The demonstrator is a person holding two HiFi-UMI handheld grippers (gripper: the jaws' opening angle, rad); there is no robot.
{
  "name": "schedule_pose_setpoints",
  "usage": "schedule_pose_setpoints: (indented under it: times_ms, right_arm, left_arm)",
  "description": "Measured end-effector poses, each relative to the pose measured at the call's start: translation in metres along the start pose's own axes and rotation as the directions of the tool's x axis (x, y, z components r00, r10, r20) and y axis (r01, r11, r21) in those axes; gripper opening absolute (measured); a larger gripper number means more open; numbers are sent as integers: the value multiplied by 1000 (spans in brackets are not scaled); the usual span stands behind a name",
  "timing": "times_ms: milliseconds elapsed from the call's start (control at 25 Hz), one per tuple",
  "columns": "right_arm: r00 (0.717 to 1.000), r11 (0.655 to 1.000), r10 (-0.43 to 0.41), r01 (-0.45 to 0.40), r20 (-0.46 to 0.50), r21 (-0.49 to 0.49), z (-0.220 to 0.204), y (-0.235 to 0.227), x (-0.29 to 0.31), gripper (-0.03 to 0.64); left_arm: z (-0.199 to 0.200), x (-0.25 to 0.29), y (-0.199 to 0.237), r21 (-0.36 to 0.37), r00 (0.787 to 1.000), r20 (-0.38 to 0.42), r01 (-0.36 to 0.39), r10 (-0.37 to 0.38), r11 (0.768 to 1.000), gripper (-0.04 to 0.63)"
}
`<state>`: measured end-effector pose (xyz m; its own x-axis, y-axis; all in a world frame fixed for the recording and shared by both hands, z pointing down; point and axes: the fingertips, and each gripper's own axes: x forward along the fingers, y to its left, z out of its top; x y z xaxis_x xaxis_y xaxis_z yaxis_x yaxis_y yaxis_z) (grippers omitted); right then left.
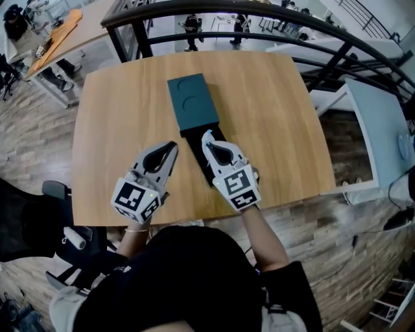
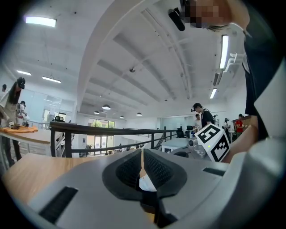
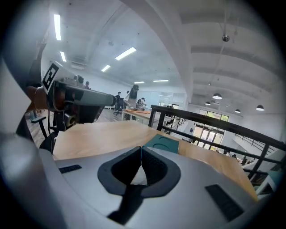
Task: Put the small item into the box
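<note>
A dark teal box (image 1: 192, 100) with two round hollows in its top lies mid-table; it also shows in the right gripper view as the teal box (image 3: 161, 143) just past the jaws. A black tray (image 1: 194, 150) sticks out of its near end. My right gripper (image 1: 207, 135) hovers over that tray, jaws shut, tips pointing at the box. My left gripper (image 1: 172, 146) is just left of the tray, also shut. Nothing shows between the jaws of the left gripper (image 2: 142, 154) or the right gripper (image 3: 141, 150). No small item is visible; the right gripper hides much of the tray.
The wooden table (image 1: 272, 117) ends close to my body and at both sides. A black railing (image 1: 259, 13) runs behind its far edge. A white desk (image 1: 379, 130) stands to the right and a chair (image 1: 55, 191) at the lower left. People stand far off.
</note>
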<state>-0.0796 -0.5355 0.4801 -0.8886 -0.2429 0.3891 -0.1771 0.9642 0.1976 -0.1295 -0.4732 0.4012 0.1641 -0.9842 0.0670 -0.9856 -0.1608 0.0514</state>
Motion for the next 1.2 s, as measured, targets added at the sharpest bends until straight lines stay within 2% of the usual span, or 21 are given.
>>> schedule_pose_setpoints:
  times_ms: [640, 1200]
  right_arm:
    - [993, 998, 61, -62, -103, -13, -34, -2, 41, 25]
    - [992, 994, 92, -86, -87, 72, -44, 12, 50, 26]
  left_arm:
    - [-3, 16, 32, -25, 1000, -5, -20, 20, 999, 25]
    - [-9, 22, 36, -25, 1000, -8, 4, -4, 1000, 25]
